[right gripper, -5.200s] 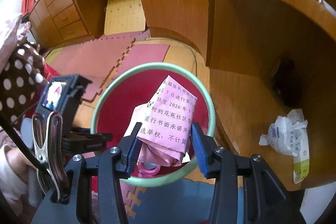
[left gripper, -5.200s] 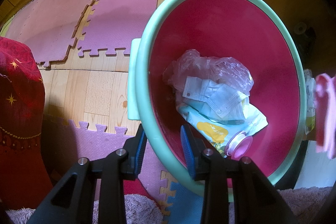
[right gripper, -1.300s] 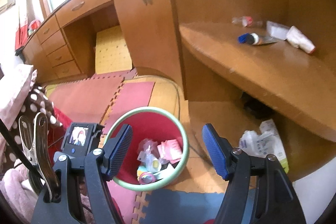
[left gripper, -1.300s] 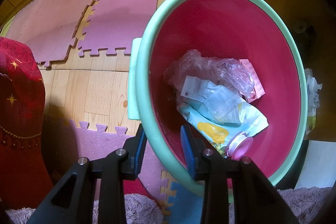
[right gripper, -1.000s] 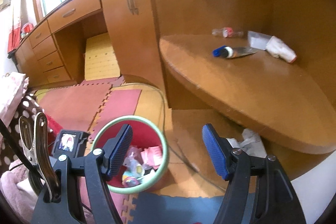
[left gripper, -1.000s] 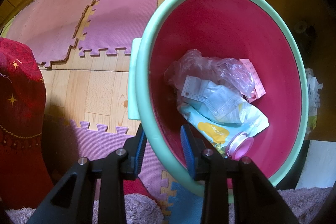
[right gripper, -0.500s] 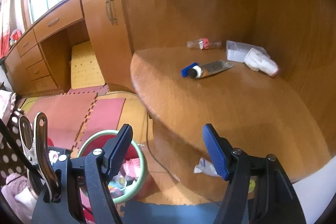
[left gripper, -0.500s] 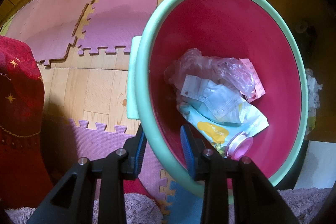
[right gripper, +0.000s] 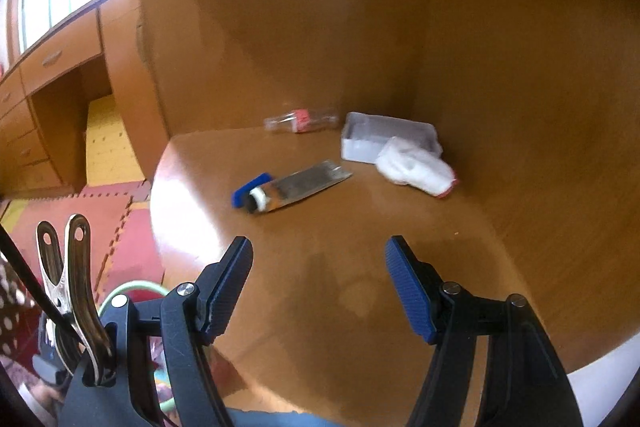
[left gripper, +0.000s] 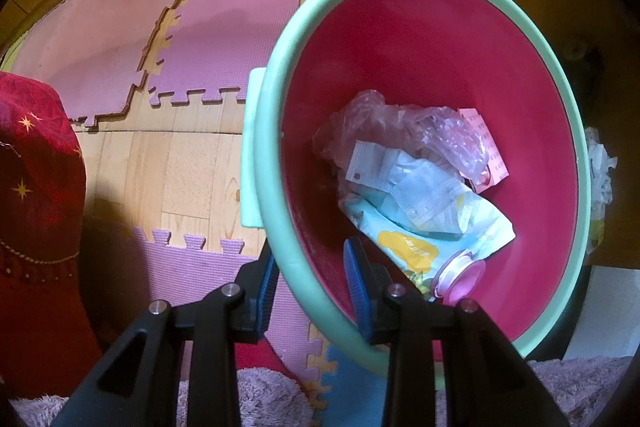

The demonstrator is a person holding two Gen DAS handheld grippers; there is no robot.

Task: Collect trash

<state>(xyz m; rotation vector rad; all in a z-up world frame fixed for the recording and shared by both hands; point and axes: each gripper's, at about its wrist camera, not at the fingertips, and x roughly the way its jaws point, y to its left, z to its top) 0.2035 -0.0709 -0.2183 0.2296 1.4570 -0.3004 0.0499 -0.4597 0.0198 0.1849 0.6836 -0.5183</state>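
Right wrist view: your right gripper [right gripper: 320,287] fingers stand wide and empty; the tube [right gripper: 296,187] lies above them at mid-frame, slanting toward upper right on the table [right gripper: 460,247]; your left gripper [left gripper: 310,279] clamps the bin [left gripper: 276,219] rim.

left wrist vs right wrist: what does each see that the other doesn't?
Left wrist only: the bin's inside with the trash in it, and the left gripper clamped on the rim. Right wrist only: the desk with a tube, a bottle and a box, and the open right gripper. Both: the bin.
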